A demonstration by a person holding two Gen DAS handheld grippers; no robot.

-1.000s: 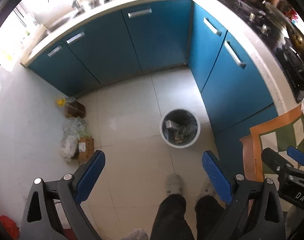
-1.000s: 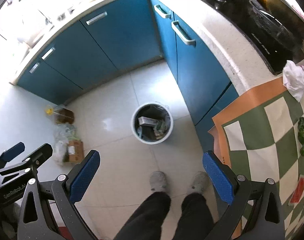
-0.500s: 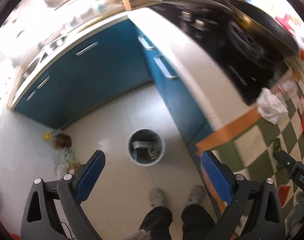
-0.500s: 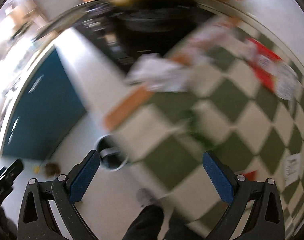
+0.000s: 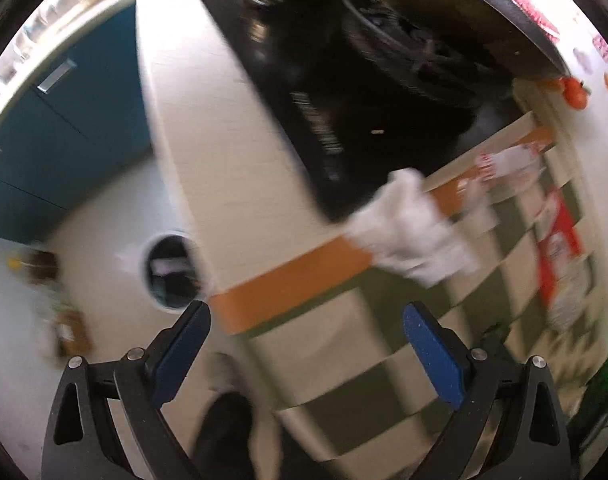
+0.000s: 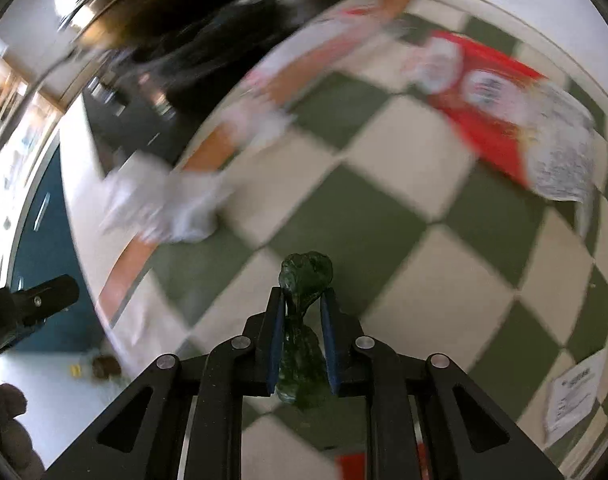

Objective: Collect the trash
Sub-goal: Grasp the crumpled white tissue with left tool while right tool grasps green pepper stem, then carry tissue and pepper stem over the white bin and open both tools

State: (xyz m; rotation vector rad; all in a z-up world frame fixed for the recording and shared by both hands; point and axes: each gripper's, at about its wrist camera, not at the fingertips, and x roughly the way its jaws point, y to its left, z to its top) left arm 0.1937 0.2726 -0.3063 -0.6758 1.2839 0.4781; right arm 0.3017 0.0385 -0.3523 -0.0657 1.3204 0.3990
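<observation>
My right gripper (image 6: 301, 300) is shut on a dark green crumpled wrapper (image 6: 304, 276), held just over the green-and-white checked cloth (image 6: 384, 208). A crumpled white tissue (image 6: 163, 204) lies near the cloth's orange edge; it also shows in the left wrist view (image 5: 412, 228). A red-and-white snack bag (image 6: 500, 116) lies at the far right. My left gripper (image 5: 306, 336) is open and empty above the counter edge. The white trash bin (image 5: 167, 272) stands on the floor below, holding several bits of rubbish.
A black stove top (image 5: 344, 80) with a pan sits beyond the cloth. Blue cabinets (image 5: 63, 120) line the floor. A small paper slip (image 6: 576, 400) lies at the cloth's right. Bags and a box (image 5: 63, 328) sit on the floor at left.
Both grippers swung from over the floor and bin up to the counter. My right gripper went from open to shut on the green wrapper. The left one stayed open.
</observation>
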